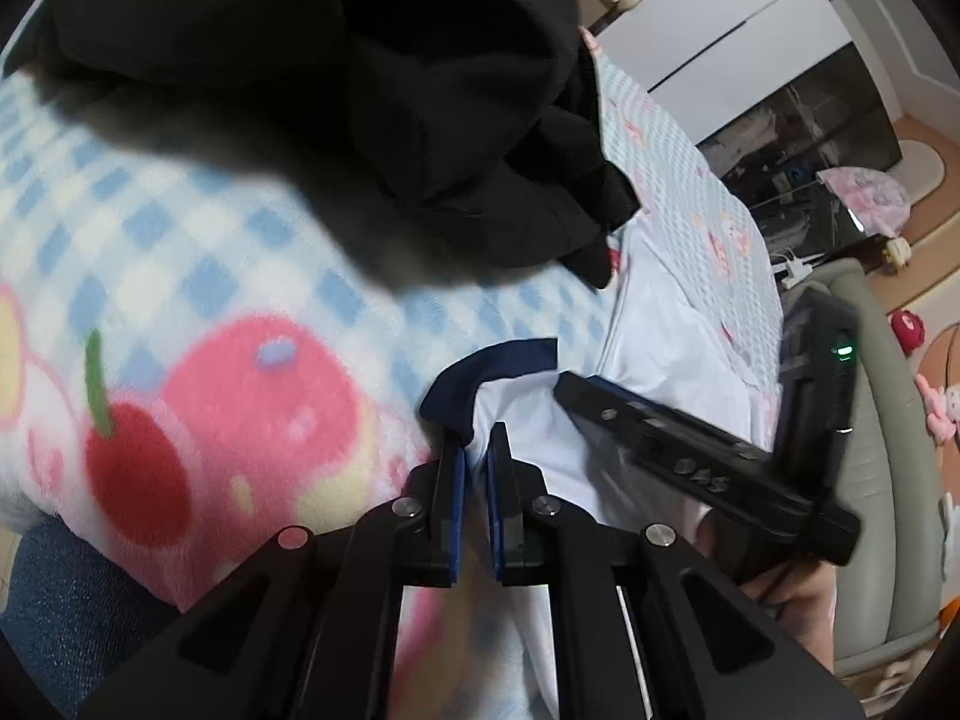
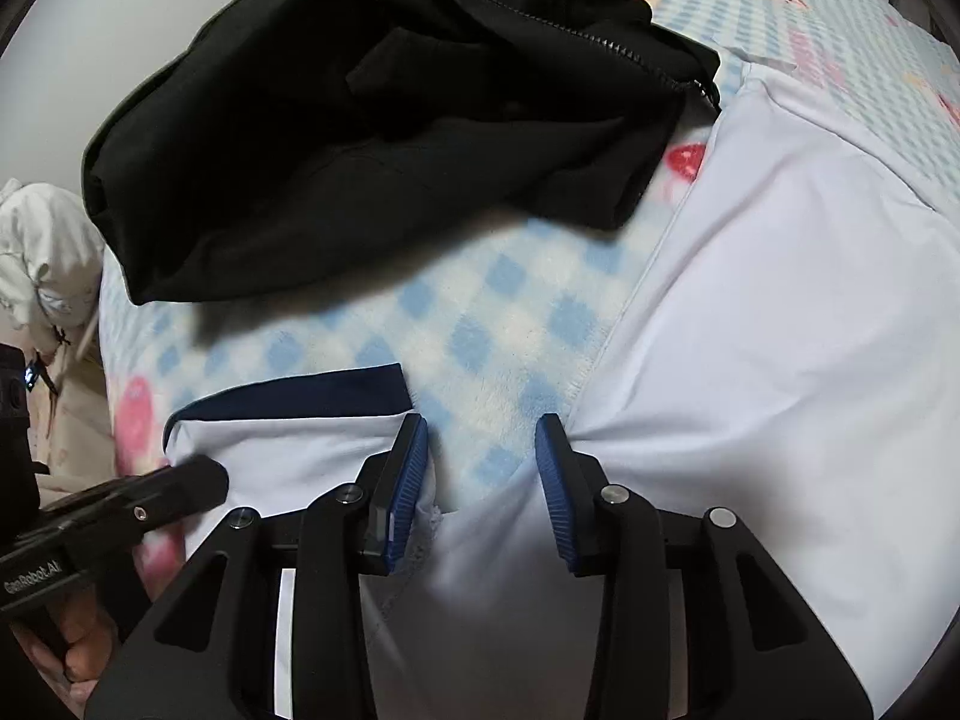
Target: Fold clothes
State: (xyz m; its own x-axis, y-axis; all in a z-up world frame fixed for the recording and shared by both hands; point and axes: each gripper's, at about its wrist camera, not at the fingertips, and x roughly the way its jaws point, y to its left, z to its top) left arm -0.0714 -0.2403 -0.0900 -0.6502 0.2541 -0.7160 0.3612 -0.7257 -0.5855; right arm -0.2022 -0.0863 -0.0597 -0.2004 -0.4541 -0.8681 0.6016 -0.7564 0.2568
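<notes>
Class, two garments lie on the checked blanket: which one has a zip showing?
The black jacket, heaped at the far side: a zip runs along its open edge. The white shirt, nearer the fingers, shows only a navy sleeve band, no zip.

Bed covered by a fleece blanket: blue-and-white check with pink and red fruit prints. In the right wrist view, a black zip-up garment lies crumpled on the blanket at 11 to 12 o'clock, zipper teeth showing along its upper edge. A white garment spreads over the blanket from 2 round to 6 o'clock; its navy-trimmed edge sits at 8 o'clock. Bare blanket shows between the two garments at centre. In the left wrist view, a finer-checked sheet runs along the bed at 2 o'clock.
</notes>
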